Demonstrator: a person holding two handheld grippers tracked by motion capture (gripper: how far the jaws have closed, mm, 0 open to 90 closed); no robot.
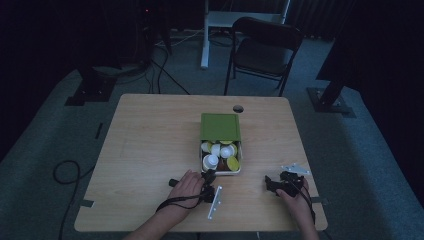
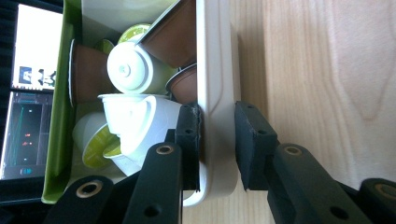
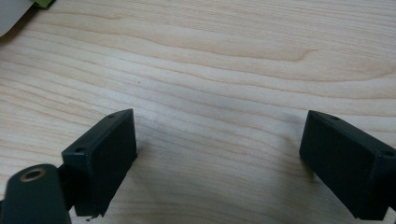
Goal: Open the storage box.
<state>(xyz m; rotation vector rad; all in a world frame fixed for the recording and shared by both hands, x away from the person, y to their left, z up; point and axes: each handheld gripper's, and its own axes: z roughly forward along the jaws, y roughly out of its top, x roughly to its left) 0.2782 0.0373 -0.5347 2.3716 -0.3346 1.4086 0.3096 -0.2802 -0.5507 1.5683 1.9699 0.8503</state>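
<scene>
The box is a shallow tray with a cream-white wall and a green inside, and its green lid stands folded back on the far side; it sits near the middle of the wooden table, a little toward the person's edge. It is crowded with small coffee capsules, white, yellow-green and brown, lying tumbled against each other. The left gripper is clamped on the box's near left corner: in the left gripper view one jaw sits inside against the white wall and the other outside it, both pads pressed to it. That close view shows what the high view cannot, namely the capsules' shapes: a white capsule lying on its side right by the inner jaw, a round white foil top above it, and brown capsules packed against the wall. The right gripper rests on bare table well to the right of the box, and the right gripper view shows its jaws standing wide with nothing but wood grain between them.
</scene>
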